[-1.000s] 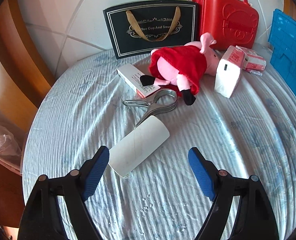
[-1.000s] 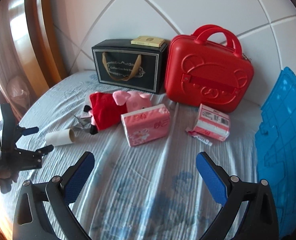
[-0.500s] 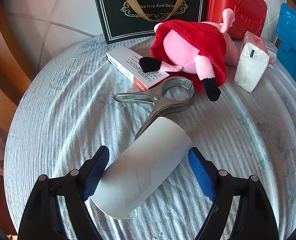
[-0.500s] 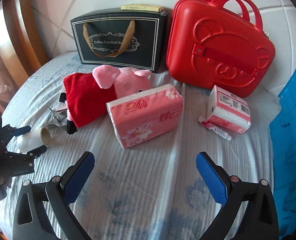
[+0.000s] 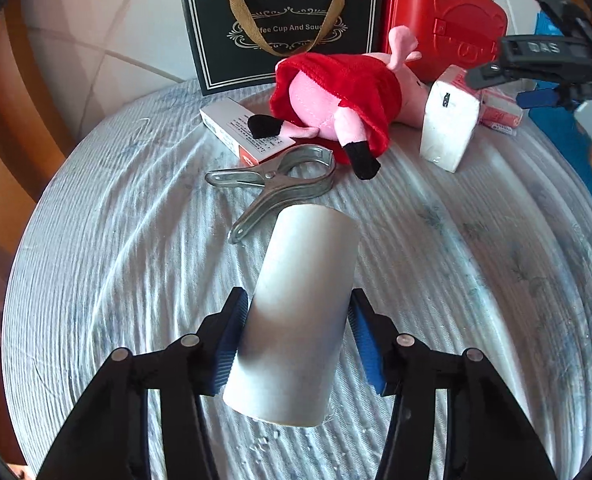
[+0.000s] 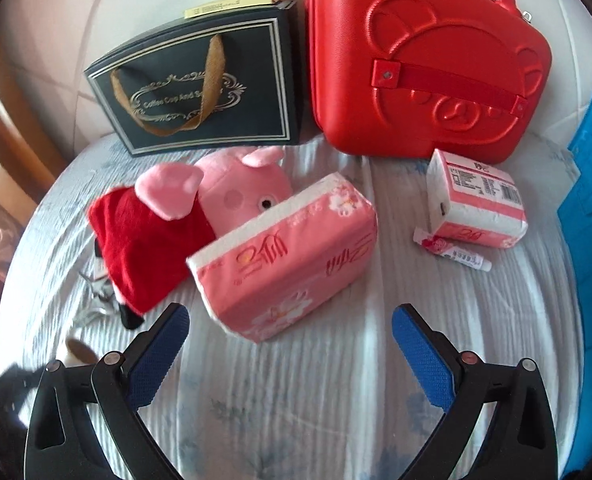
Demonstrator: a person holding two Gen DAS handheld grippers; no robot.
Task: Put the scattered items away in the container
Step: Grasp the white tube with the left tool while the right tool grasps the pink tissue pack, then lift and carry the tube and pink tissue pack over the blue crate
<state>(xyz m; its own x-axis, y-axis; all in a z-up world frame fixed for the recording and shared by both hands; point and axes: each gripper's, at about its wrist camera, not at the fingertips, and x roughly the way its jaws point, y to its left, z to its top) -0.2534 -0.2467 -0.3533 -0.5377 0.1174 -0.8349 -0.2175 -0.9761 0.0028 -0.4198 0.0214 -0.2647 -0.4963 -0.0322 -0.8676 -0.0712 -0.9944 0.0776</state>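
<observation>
My left gripper (image 5: 296, 332) is shut on a white cardboard tube (image 5: 299, 312), its blue pads pressing both sides. Beyond it lie a metal clamp (image 5: 280, 184), a small white box (image 5: 244, 128) and a pink plush pig in a red dress (image 5: 335, 96). My right gripper (image 6: 290, 344) is open and empty, just short of a pink tissue pack (image 6: 288, 256) that leans on the pig (image 6: 200, 208). A smaller pink tissue pack (image 6: 475, 204) and a small tube (image 6: 451, 252) lie to the right. A blue crate (image 6: 591, 240) stands at the right edge.
A black gift bag (image 6: 204, 88) and a red bear-embossed case (image 6: 427, 64) stand at the back against the white padded headboard. Everything rests on a pale blue ribbed bedspread (image 6: 335, 400). A wooden frame (image 5: 0, 92) runs along the left.
My left gripper has closed its jaws on the cardboard tube, which now points away from the camera. My right gripper has moved forward, closer to the pink tissue pack.
</observation>
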